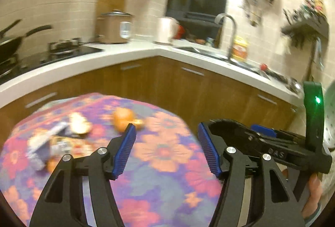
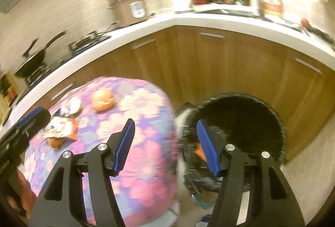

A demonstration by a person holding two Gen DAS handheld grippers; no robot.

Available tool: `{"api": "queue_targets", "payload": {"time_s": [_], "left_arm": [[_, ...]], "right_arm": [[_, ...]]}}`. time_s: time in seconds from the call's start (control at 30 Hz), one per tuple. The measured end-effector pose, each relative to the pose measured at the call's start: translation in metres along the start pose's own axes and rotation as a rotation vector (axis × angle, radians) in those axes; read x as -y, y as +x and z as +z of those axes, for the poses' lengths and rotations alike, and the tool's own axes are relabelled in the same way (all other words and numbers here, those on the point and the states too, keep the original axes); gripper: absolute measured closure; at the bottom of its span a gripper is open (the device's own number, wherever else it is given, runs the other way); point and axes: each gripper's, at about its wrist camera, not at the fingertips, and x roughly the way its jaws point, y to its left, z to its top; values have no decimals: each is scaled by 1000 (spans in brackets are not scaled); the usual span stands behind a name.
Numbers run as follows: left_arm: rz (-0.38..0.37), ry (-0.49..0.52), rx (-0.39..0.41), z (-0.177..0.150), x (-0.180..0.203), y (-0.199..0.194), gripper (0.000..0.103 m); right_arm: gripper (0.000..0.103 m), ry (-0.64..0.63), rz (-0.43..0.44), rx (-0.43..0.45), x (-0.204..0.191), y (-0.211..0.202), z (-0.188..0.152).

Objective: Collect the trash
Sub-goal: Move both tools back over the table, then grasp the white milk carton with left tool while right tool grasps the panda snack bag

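The trash lies at the far left of the flower-patterned tabletop [image 1: 167, 174]: orange peel [image 1: 123, 119], a pale peel piece [image 1: 79, 125] and crumpled wrappers [image 1: 48, 143], all likely light and limp, best pinched at a raised edge or fold. The black bin [image 2: 240, 122] stands on the floor just right of the tabletop. The left hand-held gripper [image 1: 166, 149] and right hand-held gripper [image 2: 165, 146] both stand spread and empty, tilted downward, above the tabletop and its bin-side edge.
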Motion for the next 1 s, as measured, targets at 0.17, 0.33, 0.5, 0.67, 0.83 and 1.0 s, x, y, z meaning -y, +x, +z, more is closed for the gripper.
{"api": "queue_targets", "payload": {"time_s": [0.17, 0.33, 0.5, 0.67, 0.83, 1.0], "left_arm": [[128, -80, 43, 2, -73, -36, 33], [234, -162, 49, -3, -146, -63, 29], [246, -251, 4, -16, -208, -69, 28], [151, -325, -103, -32, -254, -46, 28], [41, -356, -208, -45, -268, -10, 28], [30, -347, -257, -46, -277, 14, 28]], "right_arm": [[40, -108, 66, -27, -64, 16, -3], [39, -224, 126, -52, -134, 32, -13], [38, -316, 169, -75, -195, 51, -24], [38, -383, 178, -94, -238, 74, -27], [38, -409, 154, -117, -262, 97, -30], [38, -411, 139, -137, -270, 118, -31]]}}
